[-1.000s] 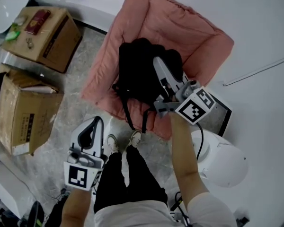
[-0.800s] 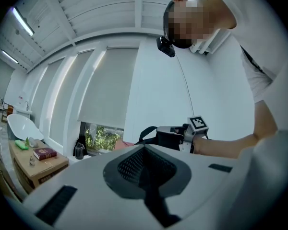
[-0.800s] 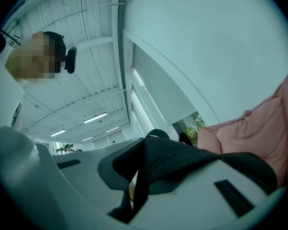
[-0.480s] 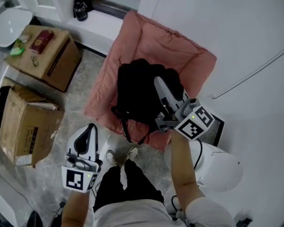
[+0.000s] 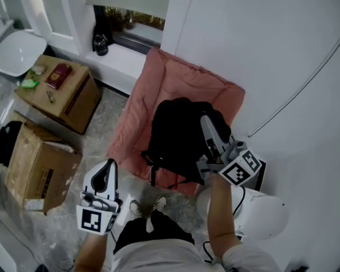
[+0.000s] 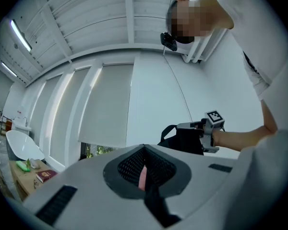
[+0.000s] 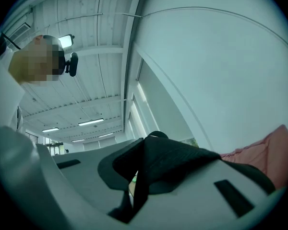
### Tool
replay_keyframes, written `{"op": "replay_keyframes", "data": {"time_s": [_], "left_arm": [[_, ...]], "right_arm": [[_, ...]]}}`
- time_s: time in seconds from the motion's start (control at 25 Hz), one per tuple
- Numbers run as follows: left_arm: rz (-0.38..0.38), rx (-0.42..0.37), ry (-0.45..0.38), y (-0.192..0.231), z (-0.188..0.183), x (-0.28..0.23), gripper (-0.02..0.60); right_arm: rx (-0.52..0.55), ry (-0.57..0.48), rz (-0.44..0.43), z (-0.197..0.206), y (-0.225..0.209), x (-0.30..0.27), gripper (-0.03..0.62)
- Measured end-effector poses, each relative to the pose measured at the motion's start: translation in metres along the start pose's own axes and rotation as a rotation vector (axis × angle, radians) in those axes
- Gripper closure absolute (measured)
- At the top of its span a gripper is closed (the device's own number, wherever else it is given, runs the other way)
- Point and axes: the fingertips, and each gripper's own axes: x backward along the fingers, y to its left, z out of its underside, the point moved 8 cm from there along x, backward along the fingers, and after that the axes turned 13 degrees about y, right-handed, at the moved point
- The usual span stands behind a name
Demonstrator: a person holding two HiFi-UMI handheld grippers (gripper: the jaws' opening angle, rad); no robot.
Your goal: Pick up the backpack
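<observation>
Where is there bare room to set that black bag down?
Bare: the upper half of the pink cushion, behind the backpack, and the floor strip between the cushion and the cardboard boxes. Crowded: the closed box carries small items on top, and the person's feet stand right before the cushion.

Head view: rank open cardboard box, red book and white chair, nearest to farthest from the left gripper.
1. Open cardboard box, beside the left gripper.
2. Red book, on the closed box beyond.
3. White chair, top-left corner.
</observation>
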Motion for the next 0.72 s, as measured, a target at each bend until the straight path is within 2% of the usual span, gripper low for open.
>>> {"op": "replay_keyframes", "data": {"time_s": [0.12, 0.28, 0.72], "left_arm": [[-0.021, -0.005, 0.005, 0.005, -0.004, 0.008, 0.566], [-0.051, -0.019, -0.035, 0.009, -0.018, 0.016, 0.566], [-0.109, -0.031, -0.013, 0.018, -0.021, 0.036, 0.566]], "right_arm": [[0.008, -0.019, 0.022, -0.012, 0.005, 0.013, 0.559], [0.019, -0.034, 0.060, -0.027, 0.007, 0.038, 0.559], [0.050, -0.073, 0.161, -0.047, 0.015, 0.106, 0.559]]}}
